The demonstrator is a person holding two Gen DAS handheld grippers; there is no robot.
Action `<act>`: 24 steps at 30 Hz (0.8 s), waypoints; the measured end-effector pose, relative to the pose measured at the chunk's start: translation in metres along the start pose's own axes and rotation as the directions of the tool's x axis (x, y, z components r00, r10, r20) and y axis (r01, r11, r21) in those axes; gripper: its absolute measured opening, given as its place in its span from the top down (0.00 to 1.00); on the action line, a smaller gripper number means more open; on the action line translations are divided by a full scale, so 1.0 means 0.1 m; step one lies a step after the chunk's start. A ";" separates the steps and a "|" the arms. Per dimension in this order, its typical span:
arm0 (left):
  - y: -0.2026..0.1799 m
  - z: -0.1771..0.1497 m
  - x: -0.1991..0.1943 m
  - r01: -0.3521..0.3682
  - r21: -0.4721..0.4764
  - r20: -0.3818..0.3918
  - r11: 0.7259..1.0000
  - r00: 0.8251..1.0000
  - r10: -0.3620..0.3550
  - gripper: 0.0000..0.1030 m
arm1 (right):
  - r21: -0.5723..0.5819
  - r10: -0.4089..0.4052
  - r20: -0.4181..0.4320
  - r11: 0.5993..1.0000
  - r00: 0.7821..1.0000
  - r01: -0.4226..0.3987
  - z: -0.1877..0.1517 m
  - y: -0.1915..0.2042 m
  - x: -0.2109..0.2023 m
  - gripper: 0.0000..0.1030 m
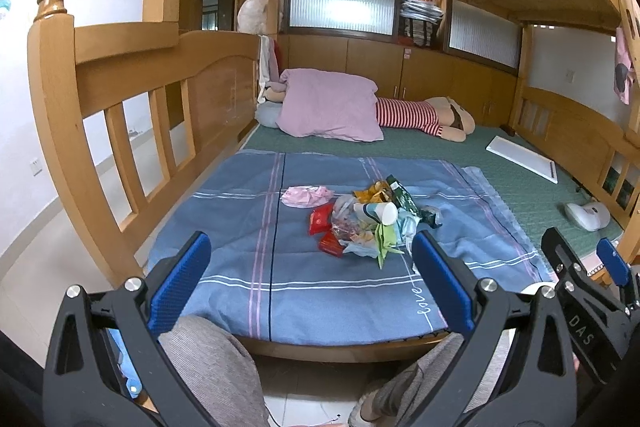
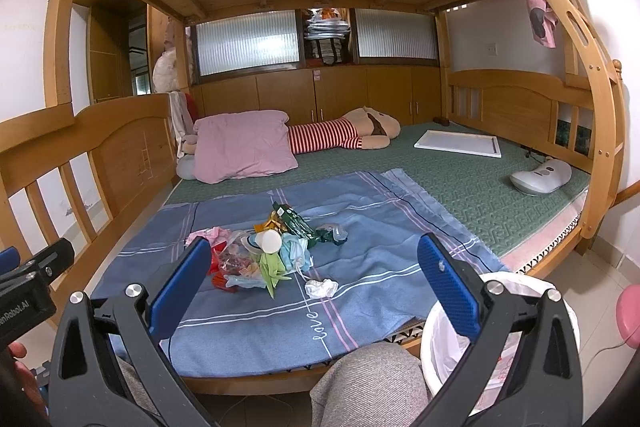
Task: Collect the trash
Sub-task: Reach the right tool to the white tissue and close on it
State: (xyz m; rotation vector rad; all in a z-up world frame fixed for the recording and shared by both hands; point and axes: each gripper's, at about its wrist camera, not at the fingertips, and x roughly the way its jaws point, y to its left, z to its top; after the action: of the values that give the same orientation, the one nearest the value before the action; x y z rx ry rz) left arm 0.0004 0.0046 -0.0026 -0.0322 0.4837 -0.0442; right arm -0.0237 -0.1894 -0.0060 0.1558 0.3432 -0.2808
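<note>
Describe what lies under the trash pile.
The trash pile rests on a blue sheet spread over a green mat. Whatever lies beneath the sheet there is covered.

Wooden bunk bed (image 2: 120, 143), frosted windows (image 2: 248, 41)

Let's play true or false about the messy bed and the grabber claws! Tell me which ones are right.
1. The trash pile lies on the blue blanket. True.
2. The right gripper holds the paper cup. False: it is open and empty.
3. A white bin stands beside the bed. True.
4. The left gripper is shut. False: it is open.
5. The striped plush toy lies in the bin. False: it lies on the green mat.
</note>
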 end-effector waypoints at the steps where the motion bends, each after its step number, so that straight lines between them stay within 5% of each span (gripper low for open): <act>1: 0.01 0.00 0.01 0.001 -0.002 -0.001 1.000 1.000 -0.001 0.03 | -0.001 -0.002 -0.001 1.000 1.000 0.002 0.00 0.00 0.00 0.03; 10: -0.02 -0.02 0.09 0.011 -0.007 -0.013 1.000 1.000 -0.011 0.03 | -0.002 0.002 -0.023 1.000 1.000 -0.002 -0.02 -0.03 0.10 0.03; 15: -0.06 -0.03 0.24 0.080 -0.003 -0.074 0.997 0.994 -0.080 0.03 | 0.001 0.042 -0.030 0.999 0.999 -0.042 -0.05 -0.12 0.29 0.03; 18: 0.00 -0.10 0.44 0.109 -0.029 -0.133 0.994 0.985 -0.112 0.03 | 0.008 0.021 -0.113 1.000 0.993 -0.020 -0.16 -0.29 0.69 0.03; 24: 0.28 -0.19 0.99 0.091 -0.103 -0.250 0.990 0.962 -0.115 0.03 | -0.003 -0.009 -0.344 1.000 0.939 0.009 -0.50 -0.46 1.66 0.03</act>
State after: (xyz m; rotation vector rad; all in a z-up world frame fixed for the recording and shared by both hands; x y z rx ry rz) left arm 0.0797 0.0270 -0.0665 -0.1427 0.7417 -0.1299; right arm 0.0973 -0.2641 -0.1155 0.2028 0.6926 -0.2622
